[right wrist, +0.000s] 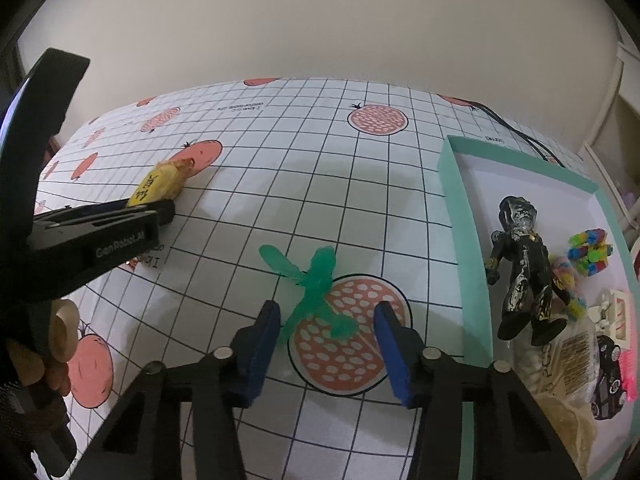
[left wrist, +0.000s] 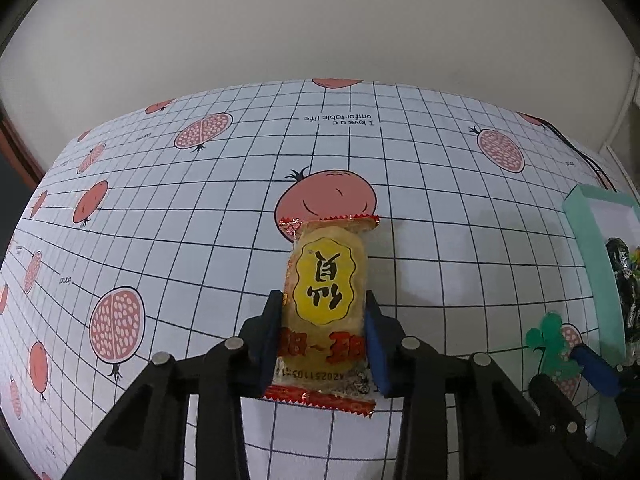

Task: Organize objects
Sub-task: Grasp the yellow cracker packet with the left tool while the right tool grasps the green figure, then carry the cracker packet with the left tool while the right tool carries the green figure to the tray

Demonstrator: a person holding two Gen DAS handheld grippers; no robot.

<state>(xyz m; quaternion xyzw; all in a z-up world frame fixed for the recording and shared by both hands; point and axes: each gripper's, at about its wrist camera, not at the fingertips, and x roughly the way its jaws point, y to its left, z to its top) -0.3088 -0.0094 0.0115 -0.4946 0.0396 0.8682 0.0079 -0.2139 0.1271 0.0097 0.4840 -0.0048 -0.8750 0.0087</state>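
Observation:
My left gripper [left wrist: 325, 308] is shut on a yellow snack packet [left wrist: 326, 292] with red ends, held between the blue pads just above the tablecloth. The packet [right wrist: 160, 184] and left gripper [right wrist: 160, 210] also show at the left of the right wrist view. My right gripper [right wrist: 326, 320] is open, its fingers on either side of a green toy dragonfly [right wrist: 314, 284] that lies on the cloth. The dragonfly [left wrist: 550, 344] and a blue right fingertip [left wrist: 596, 370] show at the left wrist view's right edge.
A teal-rimmed box [right wrist: 454, 216] at the right holds a black figure [right wrist: 520, 264], colourful bricks [right wrist: 590, 252], a toy car [right wrist: 608, 388] and a bagged item [right wrist: 572, 360]. The box [left wrist: 588, 240] also shows in the left wrist view. A black cable [right wrist: 516, 132] runs behind it.

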